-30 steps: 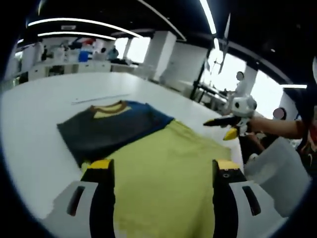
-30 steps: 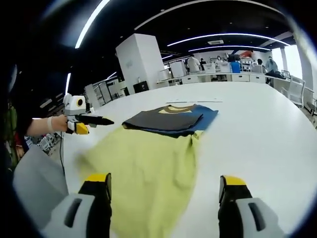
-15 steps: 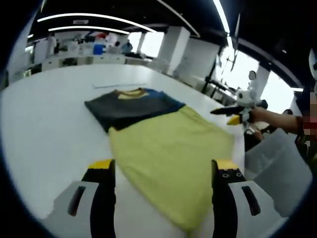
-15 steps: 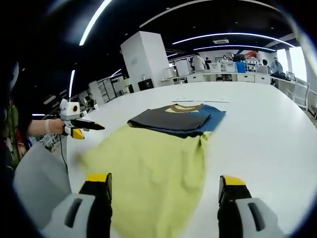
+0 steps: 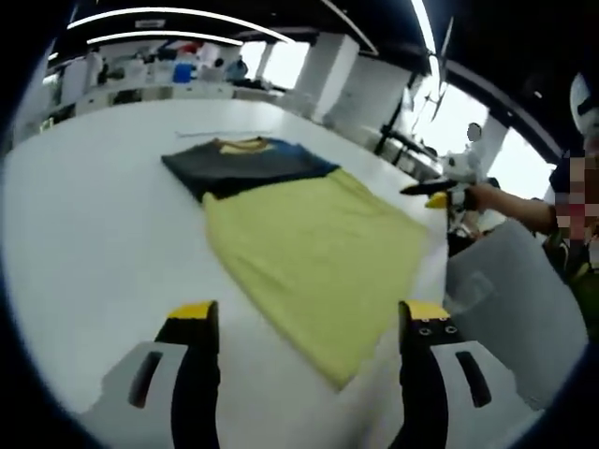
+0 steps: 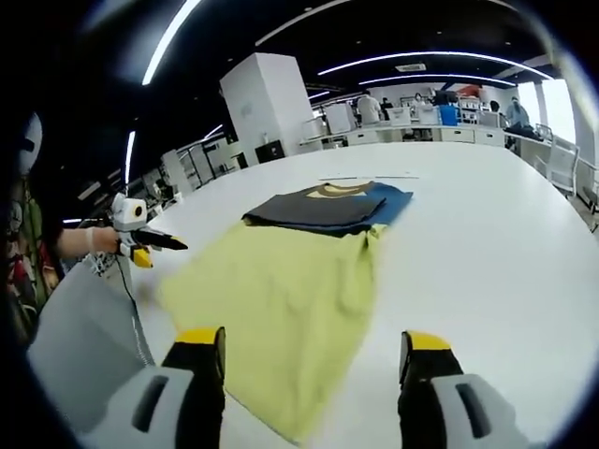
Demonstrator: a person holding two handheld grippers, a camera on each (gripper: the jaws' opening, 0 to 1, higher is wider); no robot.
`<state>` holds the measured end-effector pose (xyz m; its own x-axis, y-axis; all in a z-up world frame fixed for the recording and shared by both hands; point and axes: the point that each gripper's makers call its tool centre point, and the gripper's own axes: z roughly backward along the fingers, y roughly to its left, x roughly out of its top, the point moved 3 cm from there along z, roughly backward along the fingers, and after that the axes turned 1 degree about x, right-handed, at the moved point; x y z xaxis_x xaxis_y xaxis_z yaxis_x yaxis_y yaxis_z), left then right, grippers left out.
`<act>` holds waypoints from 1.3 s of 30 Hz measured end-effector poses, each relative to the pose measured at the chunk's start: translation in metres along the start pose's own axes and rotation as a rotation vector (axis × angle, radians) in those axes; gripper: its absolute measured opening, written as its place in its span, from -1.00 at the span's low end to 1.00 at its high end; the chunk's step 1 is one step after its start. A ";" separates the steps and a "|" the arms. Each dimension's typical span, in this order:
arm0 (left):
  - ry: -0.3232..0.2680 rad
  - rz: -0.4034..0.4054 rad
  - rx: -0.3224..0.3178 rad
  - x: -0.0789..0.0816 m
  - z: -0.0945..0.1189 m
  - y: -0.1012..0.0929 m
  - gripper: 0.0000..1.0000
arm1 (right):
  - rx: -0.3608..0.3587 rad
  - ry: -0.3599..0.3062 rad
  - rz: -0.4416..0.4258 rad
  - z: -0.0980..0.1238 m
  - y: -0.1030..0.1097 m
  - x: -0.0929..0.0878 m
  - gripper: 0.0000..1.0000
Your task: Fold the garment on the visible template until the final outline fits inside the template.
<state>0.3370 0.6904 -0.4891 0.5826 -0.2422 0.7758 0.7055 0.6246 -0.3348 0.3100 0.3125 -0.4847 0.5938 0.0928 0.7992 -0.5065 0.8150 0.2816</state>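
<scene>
Both grippers, left gripper [image 5: 305, 323] and right gripper [image 6: 307, 351], we held with jaws spread wide and nothing between them, above the white table [image 5: 84, 234]. We saw the yellow garment [image 5: 314, 253] spread flat there, touching a folded dark shirt [image 5: 243, 164] beyond.

A broad white table [image 6: 505, 224] spreads under a dark ceiling crossed by long curved strip lights [image 6: 168, 39]. A wide white square pillar [image 6: 262, 105] rises behind it, with bright windows [image 5: 449, 117] beyond. White counters crowded with equipment [image 6: 412, 131] line the far wall, where several people stand; their details are too small to tell.
</scene>
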 end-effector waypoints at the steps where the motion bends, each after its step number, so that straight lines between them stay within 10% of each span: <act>1: 0.000 0.007 -0.001 -0.001 0.001 0.000 0.47 | -0.001 0.003 -0.002 0.001 0.000 -0.001 0.46; 20: 0.031 0.103 -0.026 -0.030 0.008 -0.016 -0.03 | 0.031 0.078 -0.141 0.029 0.005 -0.042 -0.54; 39: 0.090 0.179 -0.016 -0.043 0.005 -0.013 -0.66 | 0.058 0.099 -0.205 0.020 0.007 -0.056 -0.84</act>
<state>0.3003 0.6961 -0.5157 0.7325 -0.1946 0.6524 0.5935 0.6520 -0.4719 0.2612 0.3013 -0.5168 0.7448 -0.0138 0.6672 -0.4022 0.7886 0.4652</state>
